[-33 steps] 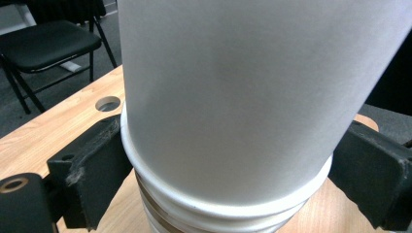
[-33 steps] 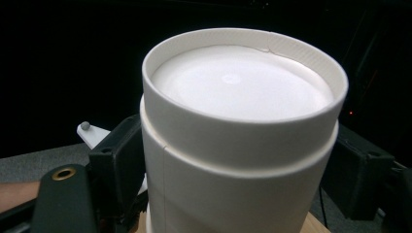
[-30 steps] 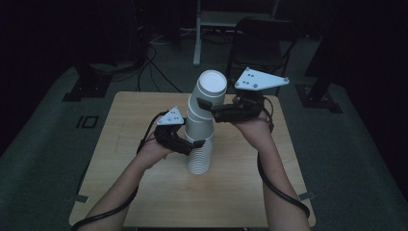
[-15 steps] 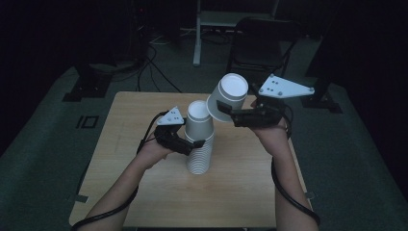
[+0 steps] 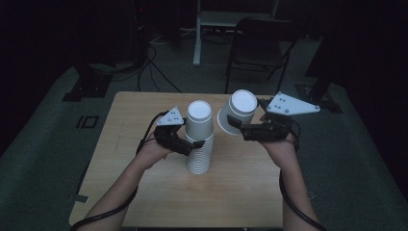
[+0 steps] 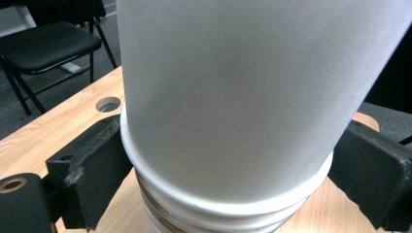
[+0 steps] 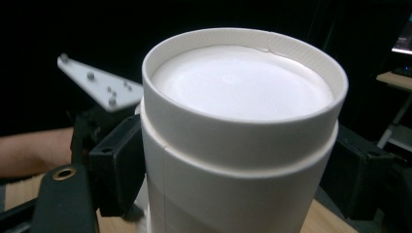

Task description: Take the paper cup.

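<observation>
Matt white paper cups (image 5: 199,139); pale wood-grain desk (image 5: 125,125), smooth; black tool jaws look like rough, matt plastic

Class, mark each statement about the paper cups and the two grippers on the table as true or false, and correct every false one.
1. The right gripper holds a single cup clear of the stack. True.
2. The left gripper is open and away from the stack. False: its fingers clamp the stack.
3. The cups stand mouth down. True.
4. The held cup is red. False: it is white.
5. A chair stands beyond the table. True.
</observation>
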`<action>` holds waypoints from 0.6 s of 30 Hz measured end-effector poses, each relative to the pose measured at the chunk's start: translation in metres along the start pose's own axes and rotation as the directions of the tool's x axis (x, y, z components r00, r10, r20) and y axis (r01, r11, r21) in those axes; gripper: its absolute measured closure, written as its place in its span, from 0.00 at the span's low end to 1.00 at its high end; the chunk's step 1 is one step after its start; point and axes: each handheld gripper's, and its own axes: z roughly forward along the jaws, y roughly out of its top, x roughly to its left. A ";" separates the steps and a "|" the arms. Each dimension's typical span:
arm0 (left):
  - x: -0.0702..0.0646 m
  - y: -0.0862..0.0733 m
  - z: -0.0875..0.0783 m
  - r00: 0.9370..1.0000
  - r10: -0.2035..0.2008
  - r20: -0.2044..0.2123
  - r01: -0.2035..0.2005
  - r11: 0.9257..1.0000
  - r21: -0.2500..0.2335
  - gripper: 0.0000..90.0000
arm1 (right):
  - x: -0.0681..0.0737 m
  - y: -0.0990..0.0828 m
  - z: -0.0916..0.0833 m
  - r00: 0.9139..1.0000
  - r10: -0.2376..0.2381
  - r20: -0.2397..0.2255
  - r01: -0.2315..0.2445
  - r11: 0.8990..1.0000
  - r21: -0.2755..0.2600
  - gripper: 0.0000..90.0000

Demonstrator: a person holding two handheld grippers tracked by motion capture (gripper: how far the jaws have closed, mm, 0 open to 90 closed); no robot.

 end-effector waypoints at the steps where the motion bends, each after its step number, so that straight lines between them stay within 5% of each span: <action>1: 0.000 0.000 0.000 1.000 -0.001 0.001 0.001 1.000 -0.004 0.07 | 0.000 0.000 0.000 1.000 0.000 0.000 0.000 1.000 0.000 0.22; 5: 0.003 -0.002 -0.003 0.999 -0.040 0.022 0.041 0.999 -0.028 0.07 | 0.000 -0.010 -0.002 1.000 0.009 -0.002 -0.009 1.000 0.011 0.22; 18: 0.003 -0.013 -0.026 0.998 -0.067 -0.007 0.066 0.995 -0.073 0.07 | -0.004 -0.037 -0.003 0.999 0.052 0.011 -0.053 0.998 0.022 0.22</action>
